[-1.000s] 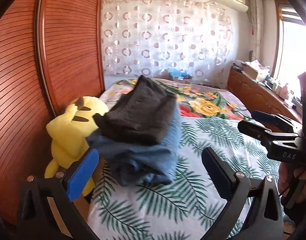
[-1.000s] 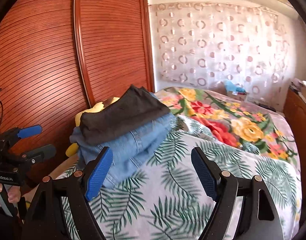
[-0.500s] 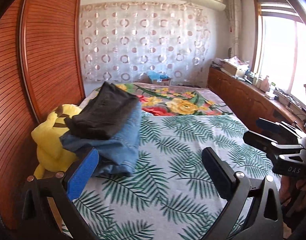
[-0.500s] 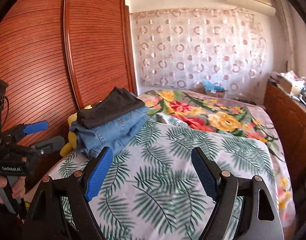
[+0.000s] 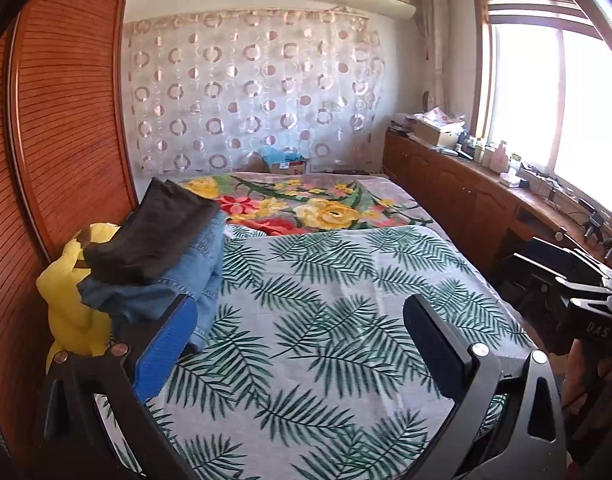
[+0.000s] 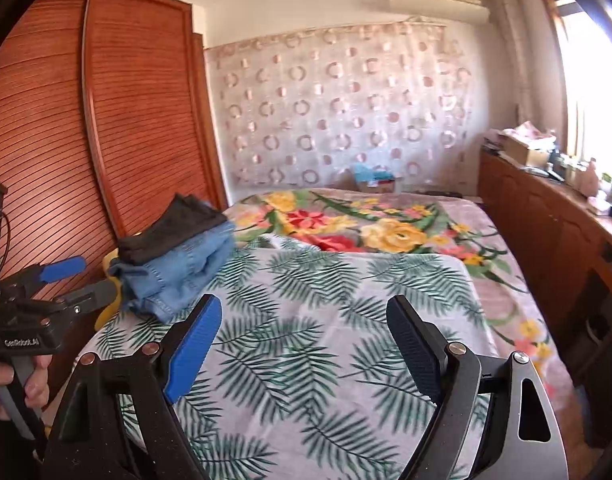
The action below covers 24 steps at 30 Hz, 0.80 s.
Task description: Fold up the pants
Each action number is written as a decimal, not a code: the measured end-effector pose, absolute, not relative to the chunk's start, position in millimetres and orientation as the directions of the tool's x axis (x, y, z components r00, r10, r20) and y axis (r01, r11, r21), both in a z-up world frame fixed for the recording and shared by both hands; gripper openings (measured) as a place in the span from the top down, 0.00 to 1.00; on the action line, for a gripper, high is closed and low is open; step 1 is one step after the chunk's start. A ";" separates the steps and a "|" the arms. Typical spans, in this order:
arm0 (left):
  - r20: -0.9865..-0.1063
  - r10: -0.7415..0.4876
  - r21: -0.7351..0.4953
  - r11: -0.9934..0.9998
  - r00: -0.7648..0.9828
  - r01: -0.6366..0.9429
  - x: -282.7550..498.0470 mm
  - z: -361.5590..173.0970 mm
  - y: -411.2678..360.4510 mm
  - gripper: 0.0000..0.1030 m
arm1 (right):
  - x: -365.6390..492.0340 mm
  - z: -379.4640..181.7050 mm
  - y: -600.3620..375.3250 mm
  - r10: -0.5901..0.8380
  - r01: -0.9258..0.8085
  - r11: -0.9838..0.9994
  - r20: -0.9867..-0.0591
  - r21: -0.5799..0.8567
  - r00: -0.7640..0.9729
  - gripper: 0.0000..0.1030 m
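Observation:
Folded black pants (image 5: 153,236) lie on top of folded blue jeans (image 5: 177,280) at the left edge of the bed, against a yellow plush toy (image 5: 69,312). My left gripper (image 5: 299,304) hovers open over the palm-leaf sheet (image 5: 346,320), to the right of the stack and apart from it, with nothing between its fingers. In the right wrist view the black pants (image 6: 173,224) and jeans (image 6: 181,272) sit far left. My right gripper (image 6: 305,300) is over the sheet, its jaws opening wider and empty.
A wooden slatted wardrobe (image 5: 65,120) runs along the bed's left side. A floral blanket (image 5: 314,204) covers the far half of the bed. A wooden sideboard (image 5: 466,200) with clutter stands on the right under the window. A hand holds the left gripper's handle (image 6: 21,364).
Both grippers have pulled back and swung right, away from the stacked pants, which now look smaller and further left. The stack itself has not moved.

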<state>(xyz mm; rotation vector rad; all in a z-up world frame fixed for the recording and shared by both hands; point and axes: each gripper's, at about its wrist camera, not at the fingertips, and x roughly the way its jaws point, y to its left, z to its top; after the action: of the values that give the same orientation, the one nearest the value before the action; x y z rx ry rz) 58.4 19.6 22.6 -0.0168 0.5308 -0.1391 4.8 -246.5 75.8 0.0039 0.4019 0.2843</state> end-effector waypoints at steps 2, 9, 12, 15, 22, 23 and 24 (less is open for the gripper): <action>-0.493 -0.146 -0.052 0.989 0.857 0.138 55.3 26.8 14.2 0.00 | 0.3 79.0 -243.9 0.253 -0.253 0.966 -0.376 0.052 0.891 0.17; -0.457 -0.144 -0.043 0.989 0.878 0.140 41.2 43.8 7.0 0.00 | -11.6 78.9 -228.8 0.218 -0.217 0.975 -0.359 0.044 0.907 0.17; -0.439 -0.138 -0.040 0.990 0.888 0.134 35.0 50.8 7.5 0.00 | -18.9 81.0 -222.4 0.210 -0.207 0.977 -0.341 0.045 0.916 0.17; -0.420 -0.134 -0.037 0.991 0.898 0.131 28.2 57.1 9.0 0.00 | -24.2 82.6 -217.2 0.197 -0.195 0.980 -0.322 0.040 0.926 0.17; -0.400 -0.113 -0.031 0.994 0.910 0.110 19.9 63.4 14.6 0.00 | -29.9 72.0 -214.3 0.194 -0.188 0.981 -0.296 0.049 0.935 0.17; -0.397 -0.112 -0.033 0.994 0.911 0.107 19.0 63.9 15.4 0.00 | -30.8 70.6 -217.7 0.199 -0.193 0.980 -0.294 0.051 0.935 0.17; -0.395 -0.111 -0.034 0.994 0.912 0.106 18.4 64.2 16.2 0.00 | -35.0 69.5 -221.5 0.201 -0.195 0.980 -0.292 0.050 0.935 0.17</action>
<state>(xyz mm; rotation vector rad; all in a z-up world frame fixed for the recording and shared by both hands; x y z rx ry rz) 18.4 16.2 64.2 -0.0120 0.4080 -0.1122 -35.0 -221.5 69.5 0.0206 0.3009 0.2022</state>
